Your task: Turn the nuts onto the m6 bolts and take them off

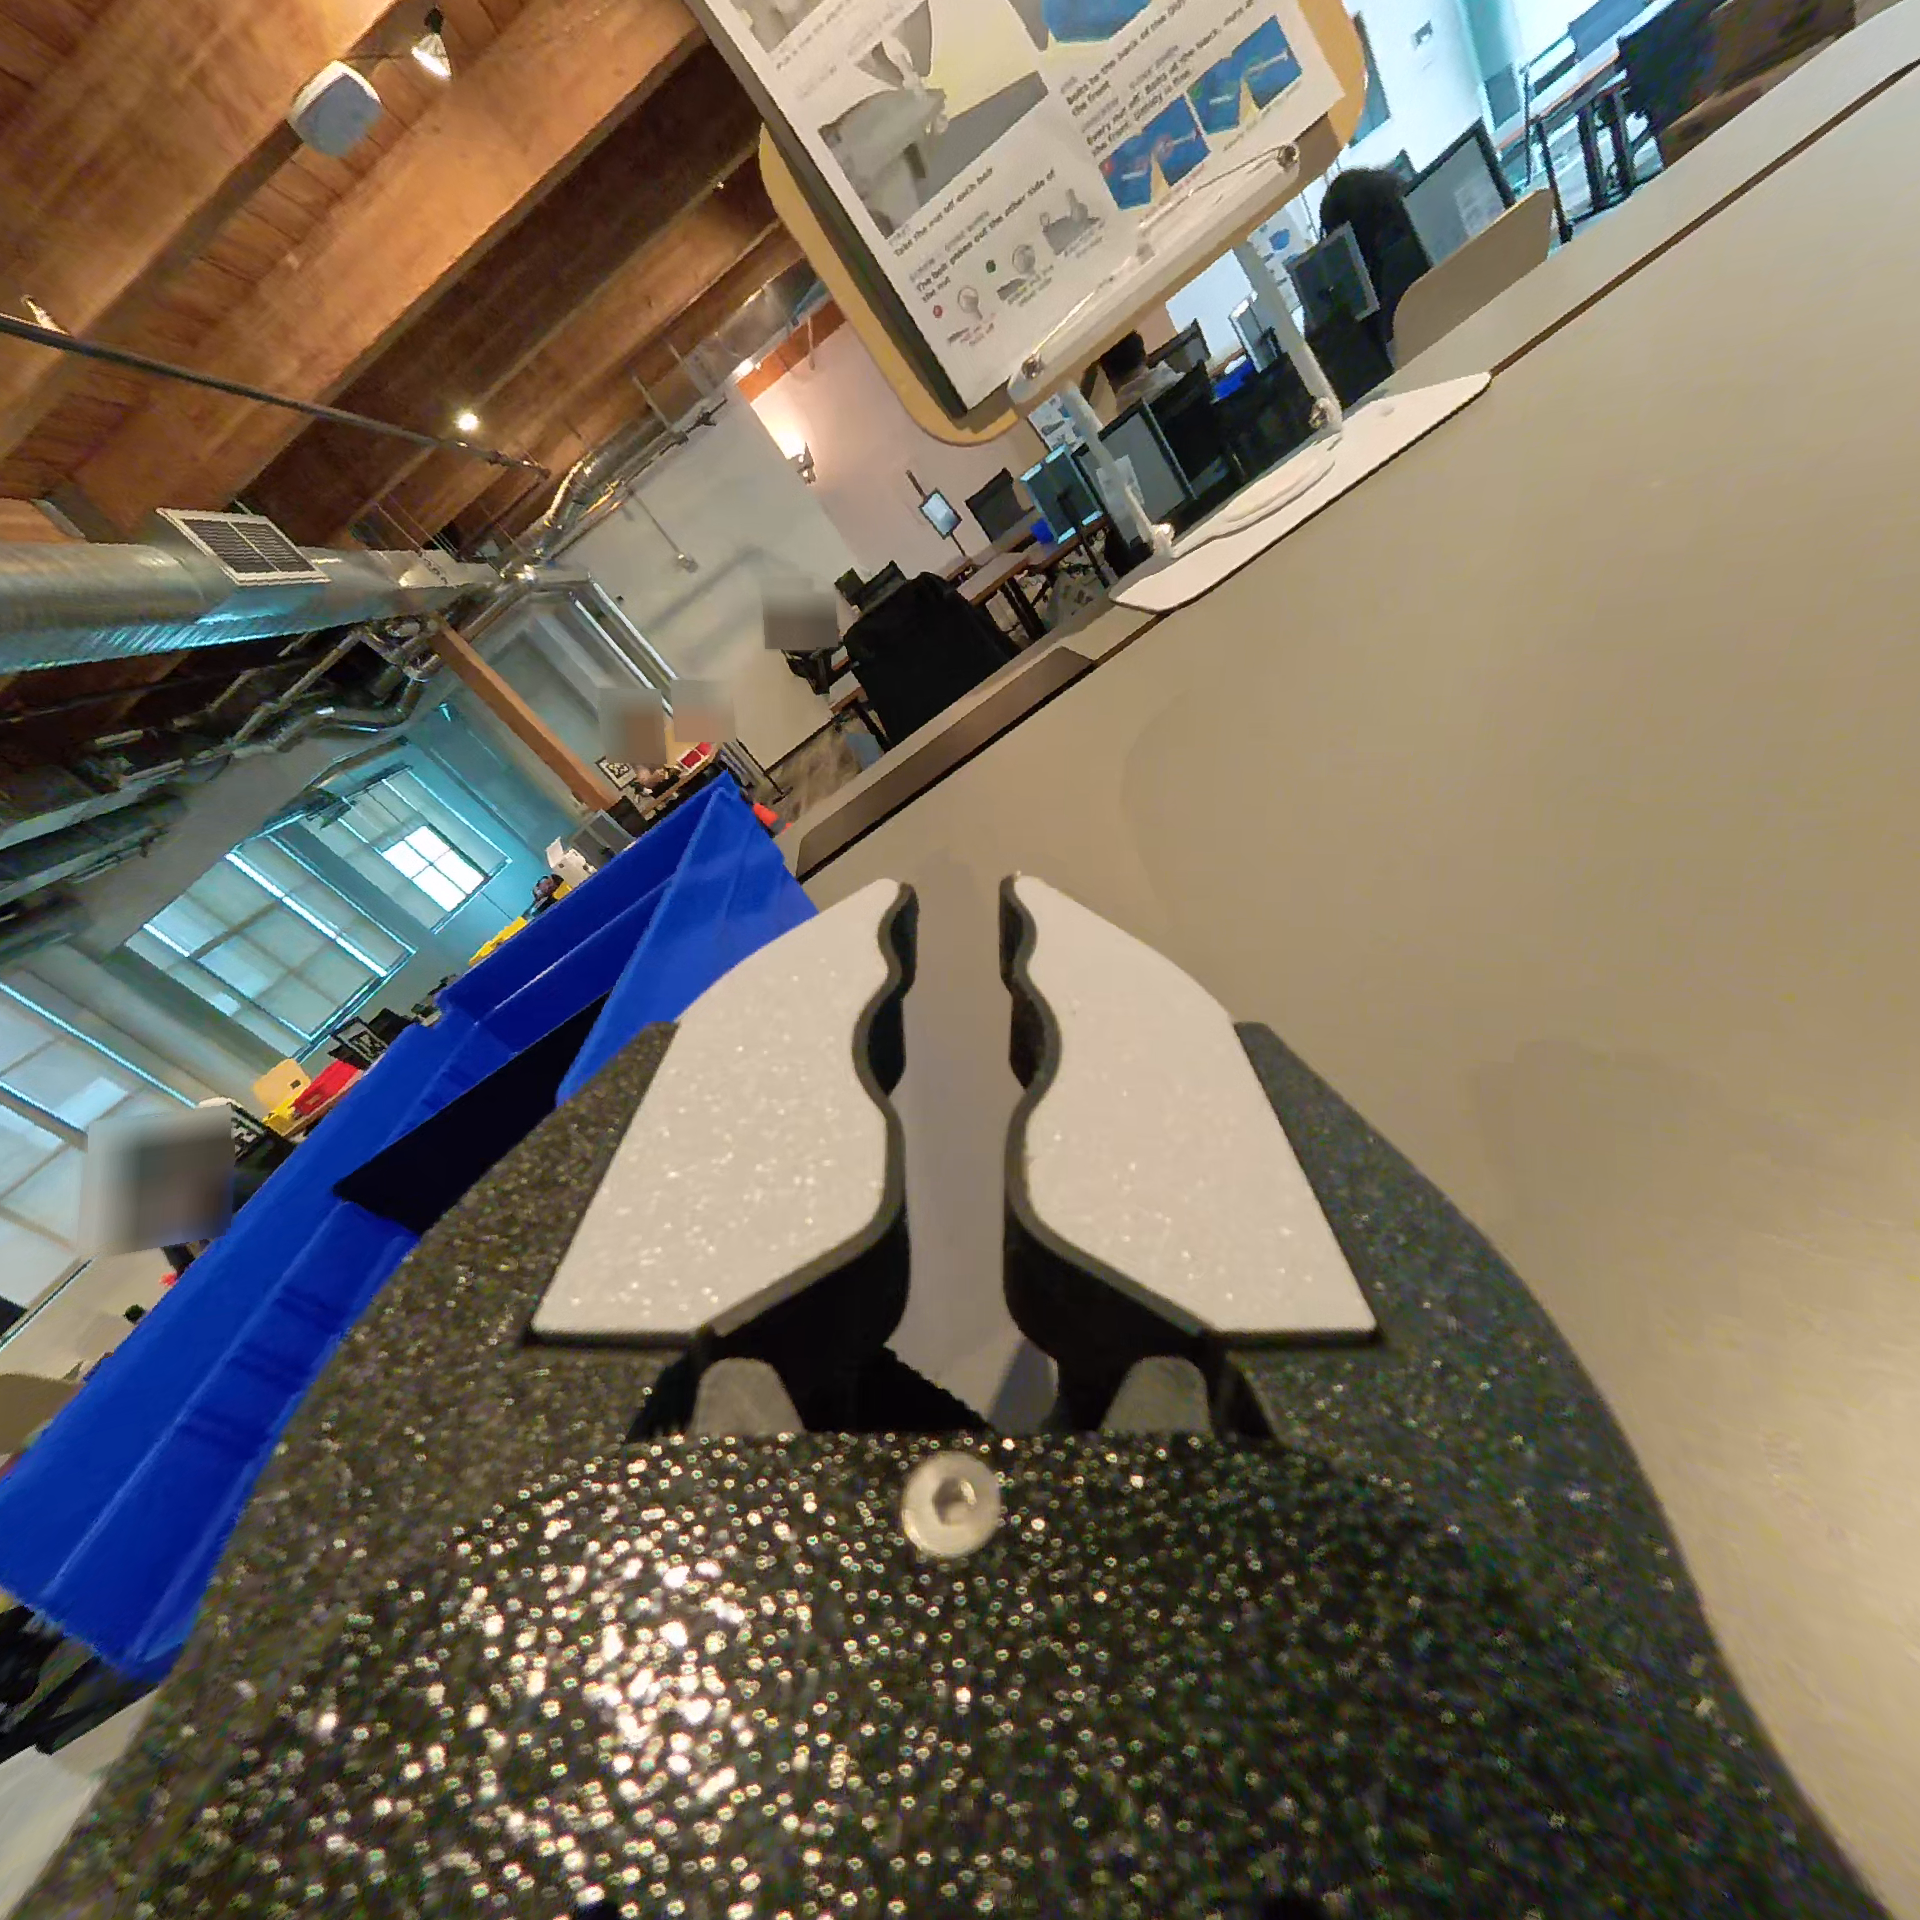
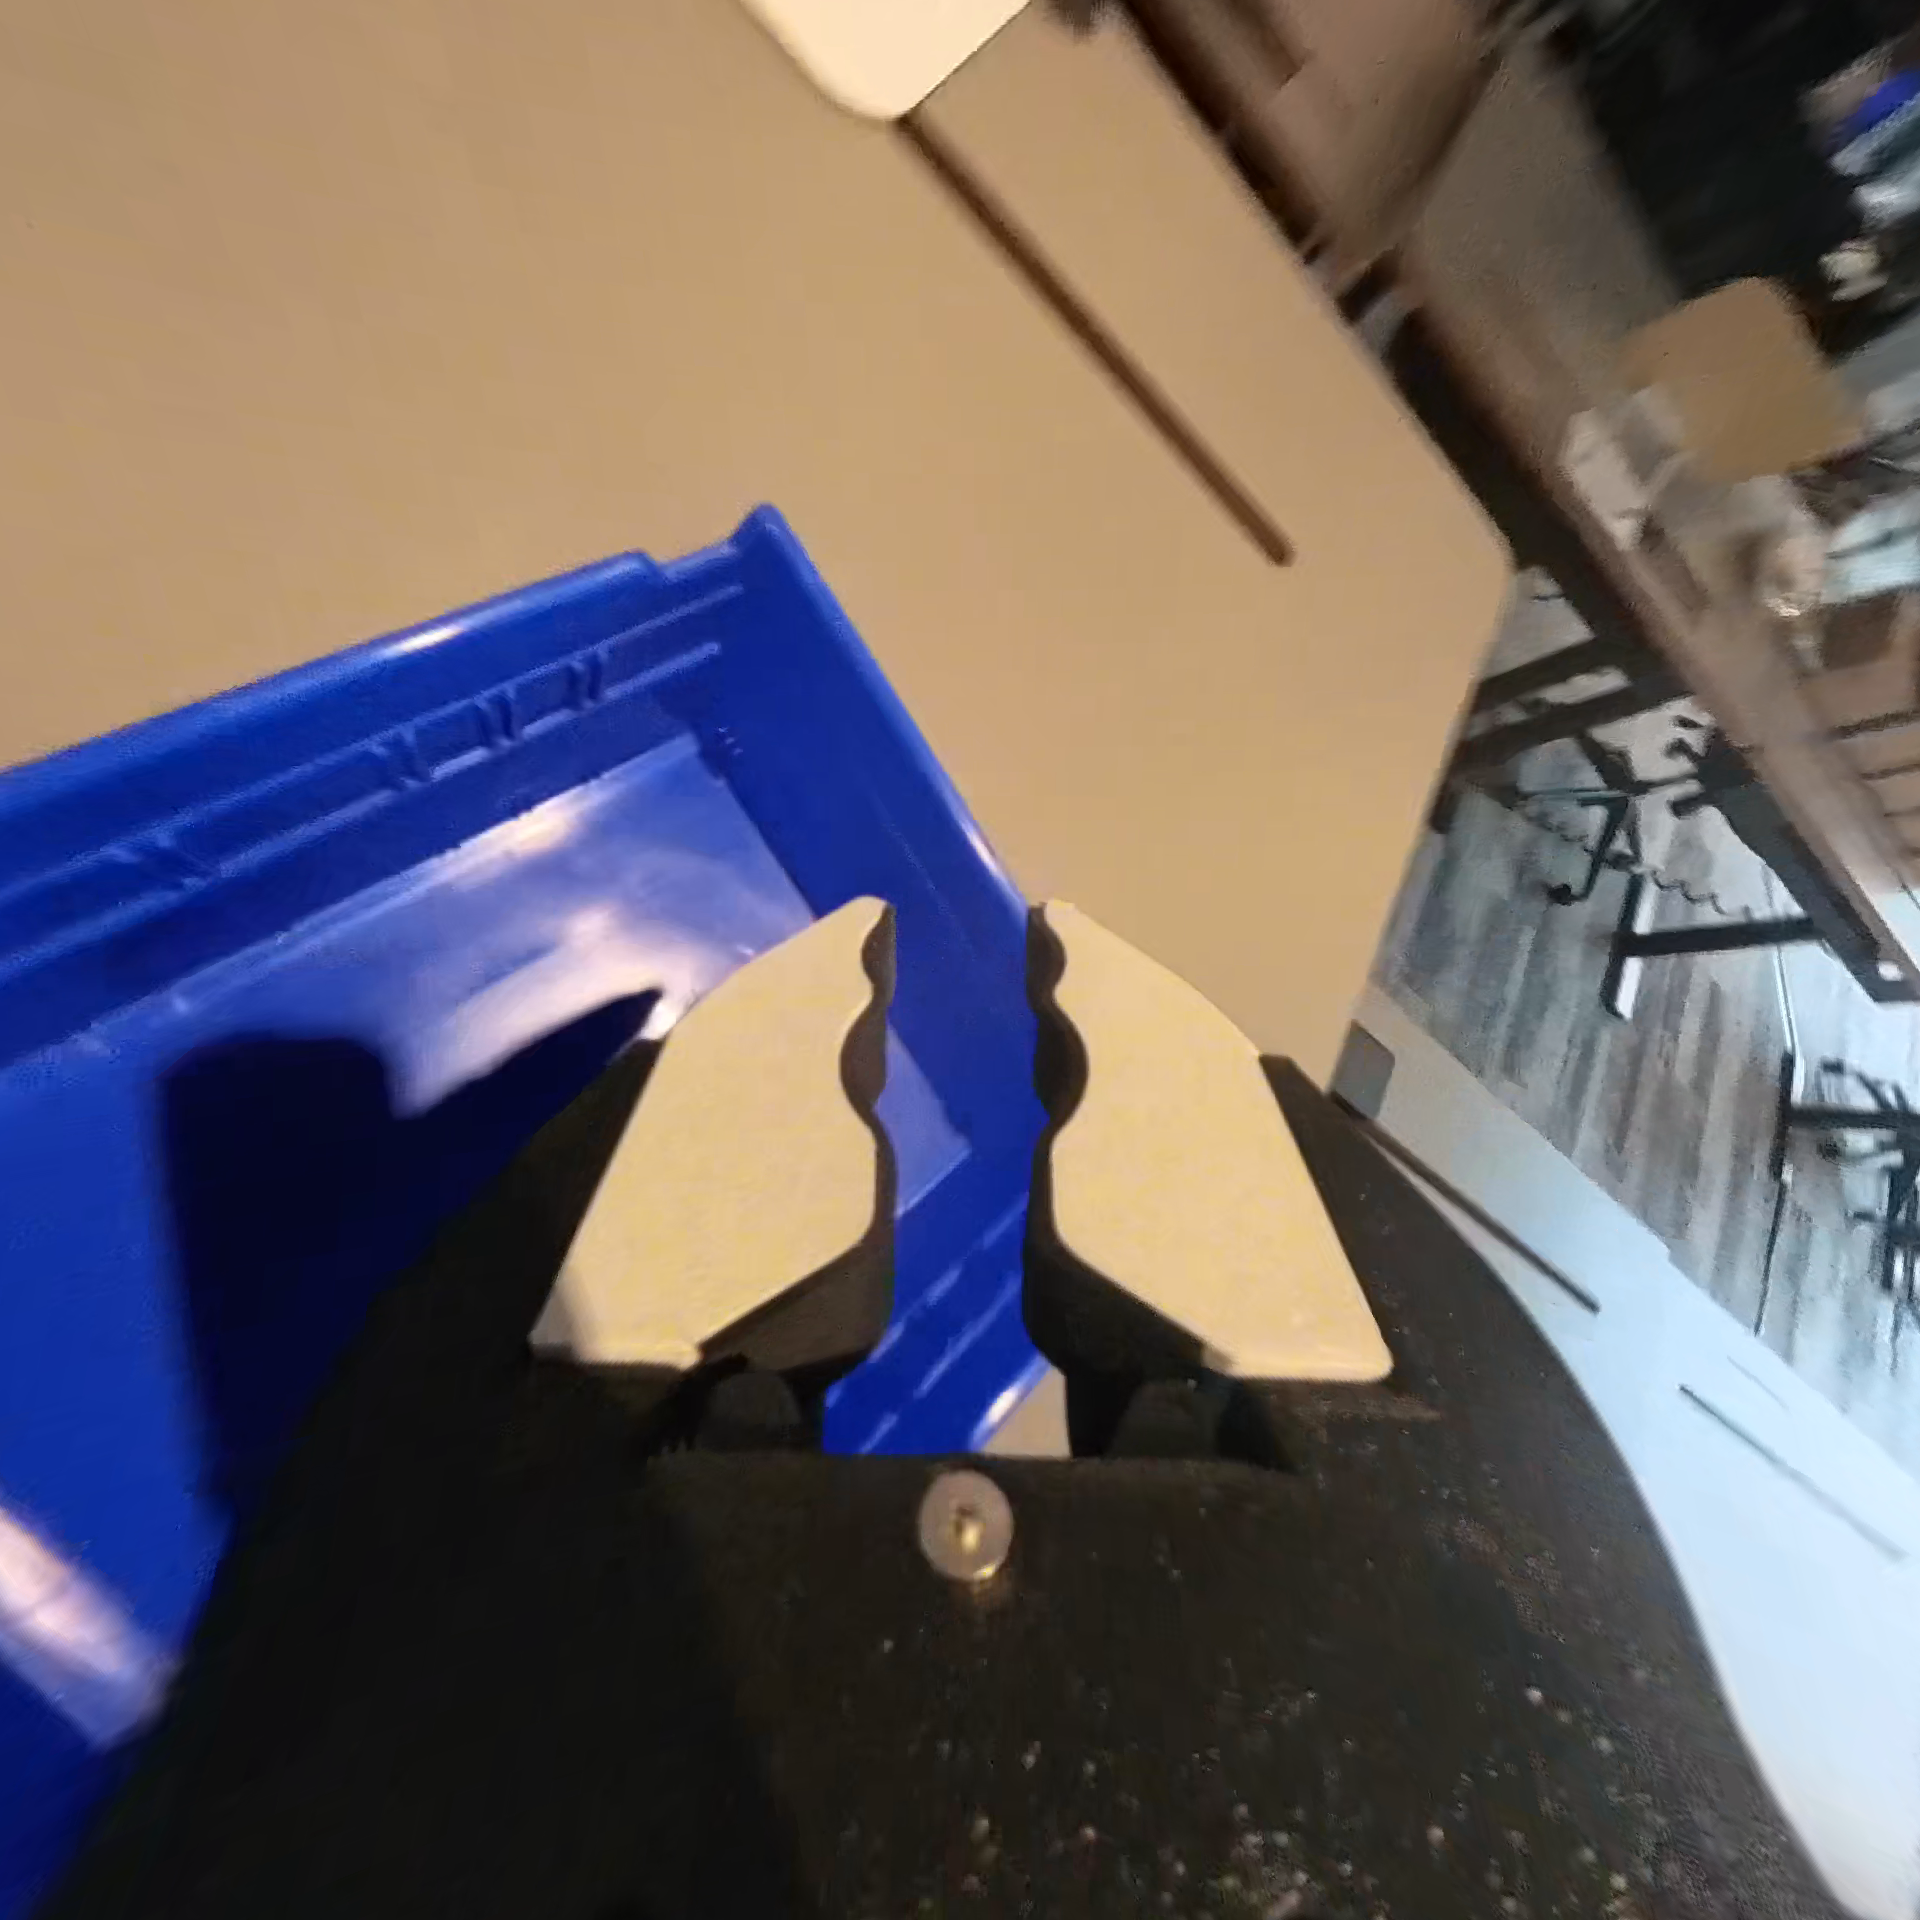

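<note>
No nuts or bolts show in either view. My left gripper [image 1: 956, 899] is open with a narrow gap and holds nothing; it sits low over the beige table [image 1: 1455, 935], tilted, with a blue plastic bin [image 1: 416, 1122] just to its left. My right gripper [image 2: 961, 925] is open and empty, hovering over the right end of a blue bin [image 2: 436, 852]. The part of the bin's inside that I can see holds nothing. The right wrist view is blurred by motion.
A board with an instruction sheet [image 1: 1039, 156] stands on a white base plate [image 1: 1340, 468] at the far side of the table. The table's edge [image 2: 1455, 644] runs to the right of the right gripper, with floor and chairs beyond. People sit at desks far off.
</note>
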The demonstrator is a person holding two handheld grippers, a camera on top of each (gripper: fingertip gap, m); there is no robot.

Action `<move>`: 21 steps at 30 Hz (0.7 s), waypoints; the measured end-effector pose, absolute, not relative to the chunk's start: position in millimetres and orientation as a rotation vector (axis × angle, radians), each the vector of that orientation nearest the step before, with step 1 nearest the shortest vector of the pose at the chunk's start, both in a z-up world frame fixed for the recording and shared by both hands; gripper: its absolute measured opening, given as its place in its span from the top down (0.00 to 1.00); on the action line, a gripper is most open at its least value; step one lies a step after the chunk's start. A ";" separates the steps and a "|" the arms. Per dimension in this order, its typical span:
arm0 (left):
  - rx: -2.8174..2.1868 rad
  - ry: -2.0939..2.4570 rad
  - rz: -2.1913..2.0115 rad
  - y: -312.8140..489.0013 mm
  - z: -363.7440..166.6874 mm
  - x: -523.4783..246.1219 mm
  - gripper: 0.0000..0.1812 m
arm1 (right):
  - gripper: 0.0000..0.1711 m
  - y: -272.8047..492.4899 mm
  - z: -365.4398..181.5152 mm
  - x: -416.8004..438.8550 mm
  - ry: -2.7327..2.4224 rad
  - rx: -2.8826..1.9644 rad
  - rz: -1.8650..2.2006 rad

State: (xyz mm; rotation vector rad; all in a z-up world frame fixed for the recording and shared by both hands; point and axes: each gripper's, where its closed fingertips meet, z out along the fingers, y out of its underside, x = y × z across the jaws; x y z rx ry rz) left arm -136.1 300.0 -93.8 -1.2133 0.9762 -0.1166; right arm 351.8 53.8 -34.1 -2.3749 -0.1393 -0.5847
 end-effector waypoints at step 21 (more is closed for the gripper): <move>-1.206 1.077 -0.075 306.2 -105.0 -113.6 0.93 | 0.95 -111.4 -121.5 312.6 0.410 -2.532 -0.244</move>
